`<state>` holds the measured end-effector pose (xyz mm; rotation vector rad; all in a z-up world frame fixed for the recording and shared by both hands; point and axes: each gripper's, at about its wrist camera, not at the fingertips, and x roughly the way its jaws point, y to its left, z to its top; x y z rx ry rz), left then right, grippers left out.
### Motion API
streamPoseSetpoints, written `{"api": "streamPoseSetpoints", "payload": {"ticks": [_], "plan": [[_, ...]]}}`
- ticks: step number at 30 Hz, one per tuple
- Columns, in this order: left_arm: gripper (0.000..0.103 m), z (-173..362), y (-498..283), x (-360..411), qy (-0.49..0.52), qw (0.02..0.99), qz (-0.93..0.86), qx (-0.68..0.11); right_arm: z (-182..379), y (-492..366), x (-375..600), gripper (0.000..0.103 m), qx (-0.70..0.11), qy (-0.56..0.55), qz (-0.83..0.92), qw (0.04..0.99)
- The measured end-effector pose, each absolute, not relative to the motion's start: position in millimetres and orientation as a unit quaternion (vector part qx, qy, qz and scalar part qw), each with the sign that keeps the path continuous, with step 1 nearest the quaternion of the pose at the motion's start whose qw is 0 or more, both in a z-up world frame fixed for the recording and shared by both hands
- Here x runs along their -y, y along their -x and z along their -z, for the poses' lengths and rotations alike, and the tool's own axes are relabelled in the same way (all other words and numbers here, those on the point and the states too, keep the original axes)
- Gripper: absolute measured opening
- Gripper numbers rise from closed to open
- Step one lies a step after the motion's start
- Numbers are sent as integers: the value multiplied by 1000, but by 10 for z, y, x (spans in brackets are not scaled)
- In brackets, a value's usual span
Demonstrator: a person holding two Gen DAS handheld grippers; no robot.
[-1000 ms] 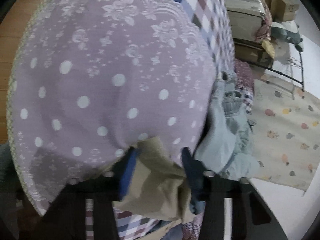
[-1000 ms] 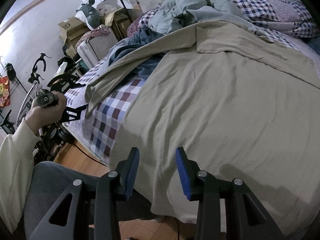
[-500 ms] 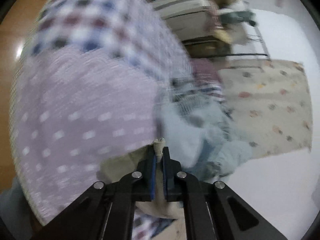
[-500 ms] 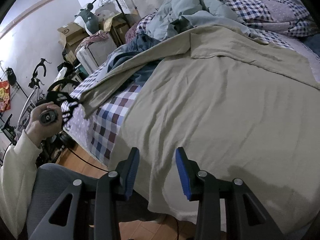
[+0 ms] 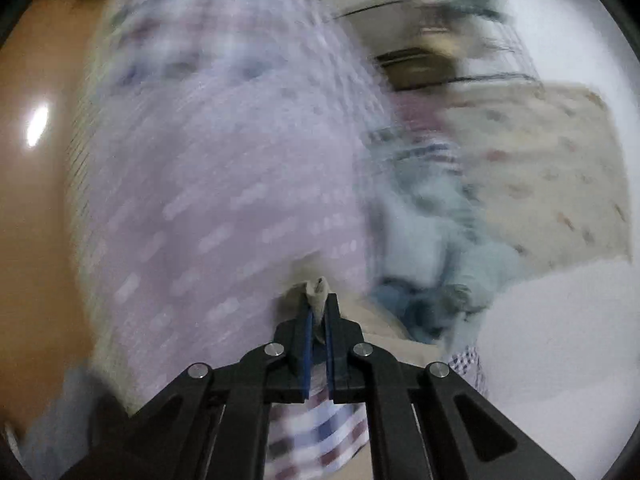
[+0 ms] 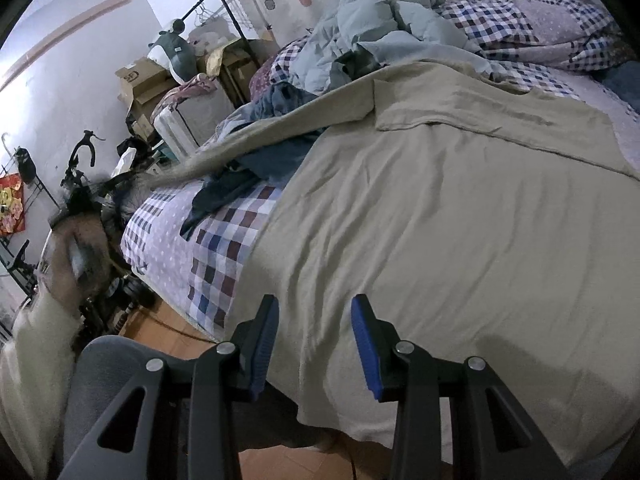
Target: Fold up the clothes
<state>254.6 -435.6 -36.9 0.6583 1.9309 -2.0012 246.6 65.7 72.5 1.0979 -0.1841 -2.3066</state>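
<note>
A large beige garment (image 6: pixel 440 248) lies spread over the bed. One long sleeve (image 6: pixel 256 140) of it is pulled out taut to the left. My left gripper (image 5: pixel 318 304) is shut on the end of that beige sleeve (image 5: pixel 318 294), a small tuft of cloth sticking out past the pads; the left wrist view is heavily blurred. In the right wrist view my right gripper (image 6: pixel 316 320) hangs open over the garment's near edge with nothing between its fingers. A blurred hand and cream sleeve (image 6: pixel 68 264) hold the left gripper at the far left.
The bed has a checked and lilac dotted cover (image 6: pixel 200 248). A dark blue garment (image 6: pixel 248 168) and a pale blue quilt (image 6: pixel 360 32) lie heaped toward the headboard. Boxes (image 6: pixel 140 84), a clothes rail and a bicycle stand along the wall. A grey chair (image 6: pixel 112 360) sits below.
My left gripper closed on the beige sleeve end and pulled it away from the bed, stretching the sleeve taut. The right gripper stayed open in place.
</note>
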Motion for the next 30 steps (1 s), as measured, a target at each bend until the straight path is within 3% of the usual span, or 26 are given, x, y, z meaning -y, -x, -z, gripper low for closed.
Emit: {"api": "streamPoseSetpoints", "payload": {"ticks": [6, 15, 22, 30], "plan": [[4, 223, -2502, 4207, -250, 160, 719, -628, -733, -2442, -562, 41, 52, -415, 860, 294], [4, 542, -2482, 3919, -283, 178, 666, -667, -1101, -2261, 5, 43, 12, -403, 849, 342], [4, 717, -2569, 3899, -283, 170, 650, -685, -1409, -2082, 1255, 46, -105, -392, 803, 436], [4, 793, -2532, 3968, -279, 150, 638, -702, -1111, -1894, 2650, 46, -176, -434, 735, 491]]}}
